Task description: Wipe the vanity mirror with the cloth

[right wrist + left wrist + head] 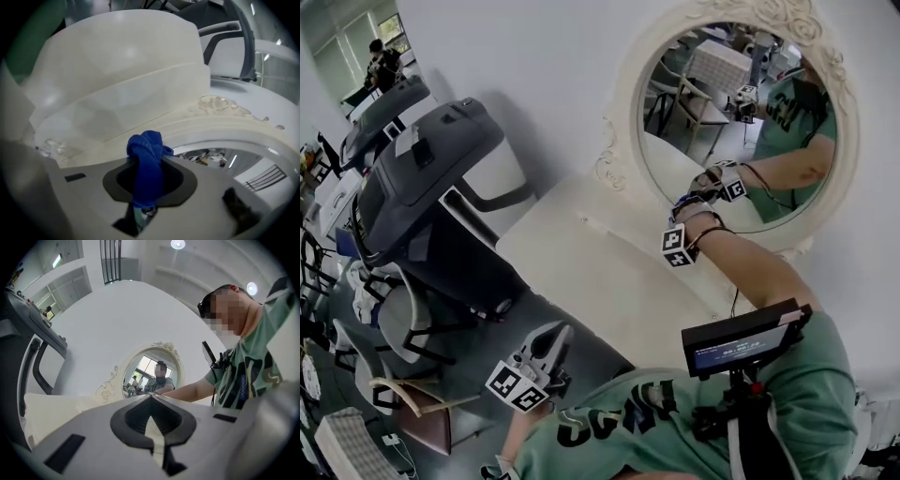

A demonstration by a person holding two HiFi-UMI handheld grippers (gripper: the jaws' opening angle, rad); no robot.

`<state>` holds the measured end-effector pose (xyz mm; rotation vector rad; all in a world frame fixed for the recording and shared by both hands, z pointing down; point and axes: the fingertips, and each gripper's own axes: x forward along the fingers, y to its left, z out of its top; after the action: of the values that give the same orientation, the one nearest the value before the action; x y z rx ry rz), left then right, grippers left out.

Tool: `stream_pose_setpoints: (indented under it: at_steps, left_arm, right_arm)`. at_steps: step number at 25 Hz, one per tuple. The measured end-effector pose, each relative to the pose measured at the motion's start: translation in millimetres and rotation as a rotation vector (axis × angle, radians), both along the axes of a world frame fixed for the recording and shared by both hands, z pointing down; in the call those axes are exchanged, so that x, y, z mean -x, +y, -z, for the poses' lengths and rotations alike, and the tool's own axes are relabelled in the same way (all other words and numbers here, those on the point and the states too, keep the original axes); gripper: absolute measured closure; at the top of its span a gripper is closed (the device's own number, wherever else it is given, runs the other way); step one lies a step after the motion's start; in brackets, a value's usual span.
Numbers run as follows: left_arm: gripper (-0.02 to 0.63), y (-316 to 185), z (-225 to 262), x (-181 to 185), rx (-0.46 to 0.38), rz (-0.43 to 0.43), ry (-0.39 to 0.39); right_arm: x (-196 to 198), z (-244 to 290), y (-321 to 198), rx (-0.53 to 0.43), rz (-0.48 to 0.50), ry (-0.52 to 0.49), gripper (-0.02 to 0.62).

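Head view: oval vanity mirror in an ornate cream frame stands upright at the back of the white table, against a white wall. Its long axis is tilted, top to the right. The right forearm, bare, reaches from lower right across the table. The right tongs are at the frame's lower-left rim, and the glass shows their reflection. The left tongs are held low, off the table's near edge and close to the green T-shirt, tips pointing up and right. A dark grey treadmill stands to the left.

Left gripper view: the left tongs are closed tip to tip with nothing held. They point over the table at the mirror, well apart from it.

Right gripper view: the right tongs are clamped on a soft blue cloth. The cloth runs lengthwise along the jaws, its bunched end poking past the tips towards the cream frame. I cannot tell whether cloth and frame touch.
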<state>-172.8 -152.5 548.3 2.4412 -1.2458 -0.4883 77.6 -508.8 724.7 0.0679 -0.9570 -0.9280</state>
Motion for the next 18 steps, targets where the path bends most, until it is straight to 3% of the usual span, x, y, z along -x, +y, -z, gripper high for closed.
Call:
stream_pose_setpoints:
  at_steps: [6, 8, 10, 12, 16, 18]
  left_arm:
    - [0.600, -4, 17, -36, -0.044, -0.087, -0.014]
    - [0.600, -2, 28, -53, -0.069, -0.116, -0.023]
    - [0.600, 1, 38, -71, -0.094, -0.140, -0.035]
    - [0.600, 6, 48, -92, -0.112, -0.157, -0.047]
    - [0.600, 28, 72, -151, -0.130, -0.210, -0.068]
    - [0.600, 33, 75, -182, -0.130, -0.232, -0.083]
  right_arm:
    - [-99, 34, 60, 0.183, -0.271, 0.136, 0.526]
    - [-119, 57, 76, 0.198, -0.303, 0.167, 0.526]
    - [-128, 77, 89, 0.188, -0.294, 0.129, 0.526]
    - [-125, 99, 101, 0.141, -0.248, -0.023, 0.526]
    - [-124, 175, 158, 0.028, -0.168, -0.507, 0.526]
    - [-138, 201, 195, 0.015, -0.157, -0.723, 0.526]
